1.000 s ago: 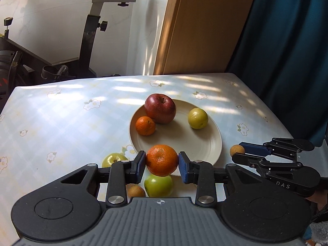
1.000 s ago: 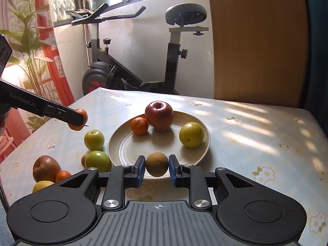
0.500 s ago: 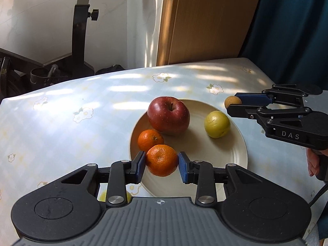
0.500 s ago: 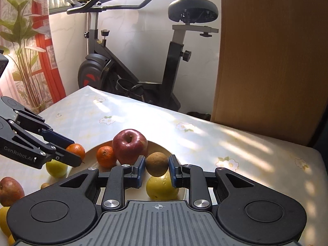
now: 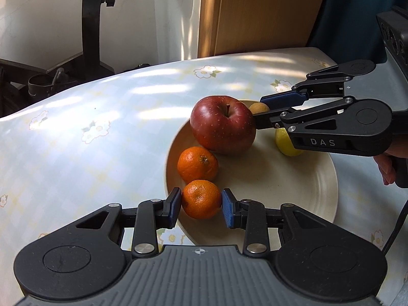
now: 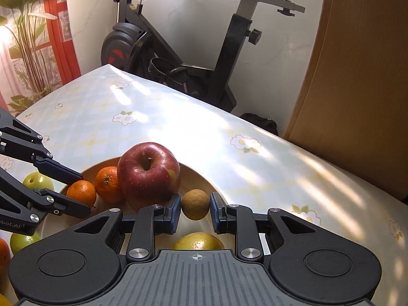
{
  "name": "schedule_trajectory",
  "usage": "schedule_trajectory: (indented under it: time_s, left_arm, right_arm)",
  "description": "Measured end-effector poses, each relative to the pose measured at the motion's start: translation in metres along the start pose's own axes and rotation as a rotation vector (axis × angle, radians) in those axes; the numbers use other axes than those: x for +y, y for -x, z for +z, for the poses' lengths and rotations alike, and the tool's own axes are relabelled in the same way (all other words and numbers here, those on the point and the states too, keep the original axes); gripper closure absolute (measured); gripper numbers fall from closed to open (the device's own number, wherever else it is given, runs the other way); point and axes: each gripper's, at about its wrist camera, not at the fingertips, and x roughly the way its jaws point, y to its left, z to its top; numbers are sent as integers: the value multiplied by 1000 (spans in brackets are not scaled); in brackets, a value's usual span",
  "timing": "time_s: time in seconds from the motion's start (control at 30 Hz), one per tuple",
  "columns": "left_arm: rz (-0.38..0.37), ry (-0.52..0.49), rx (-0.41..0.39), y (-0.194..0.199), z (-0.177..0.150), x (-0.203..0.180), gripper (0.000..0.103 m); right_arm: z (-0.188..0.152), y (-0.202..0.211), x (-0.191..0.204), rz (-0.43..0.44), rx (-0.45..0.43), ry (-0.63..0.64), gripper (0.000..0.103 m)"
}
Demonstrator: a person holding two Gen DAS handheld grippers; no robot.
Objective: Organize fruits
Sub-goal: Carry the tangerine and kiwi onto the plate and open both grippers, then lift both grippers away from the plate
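Note:
A cream plate [image 5: 318, 193] holds a red apple [image 5: 223, 125], an orange mandarin [image 5: 197, 164] and a yellow-green fruit [image 5: 283, 145]. My left gripper [image 5: 201, 204] is shut on a second mandarin [image 5: 201, 199] at the plate's near rim. My right gripper [image 6: 195, 207] is shut on a small brown fruit [image 6: 195, 204] over the plate, just right of the red apple [image 6: 149, 174]. The right gripper also shows in the left wrist view [image 5: 260, 112], behind the apple. The left gripper shows in the right wrist view [image 6: 81, 191] with its mandarin [image 6: 81, 193].
Green apples [image 6: 38, 181] and other loose fruit [image 6: 3, 252] lie on the flowered tablecloth [image 5: 89, 132] left of the plate [image 6: 204, 178]. An exercise bike [image 6: 178, 58] stands past the table's far edge. A wooden panel [image 5: 260, 12] and dark curtain [image 5: 352, 7] stand behind.
Both grippers have moved forward over the plate with their fruit. The left one brought its mandarin down to the near rim; the right one carried the brown fruit beside the red apple.

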Motion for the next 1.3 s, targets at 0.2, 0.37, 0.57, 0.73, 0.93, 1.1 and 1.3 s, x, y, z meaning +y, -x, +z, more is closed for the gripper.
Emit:
schedule_trajectory:
  time_s: [0.2,0.37,0.57,0.73,0.93,1.1,1.3]
  left_arm:
    - [13,-37,-6,0,-3,-2,67]
    - [39,-48,-9,0,-6,-10,66]
    - [34,-26,-23,4,-8,-7,64]
    - [-7,11,-54,18,-8,-5,59]
    - [-12,54,-98,38,-12,1,59]
    - [3,93,-148,64,-22,14,59]
    - [46,172,-222,97,-37,35,59]
  right_arm:
    - [0,-7,-1,4,15,-9,80]
    - [-1,-6,-4,-8,4,-37,75]
    - [-5,16,-6,-26,-43,-52,75]
    - [-14,41,-9,-54,-78,-172,73]
    - [-37,67,3,-68,-128,-262,73]
    - [-55,80,16,-56,-155,-334,73]
    - [-66,89,34,-44,-180,-370,72]
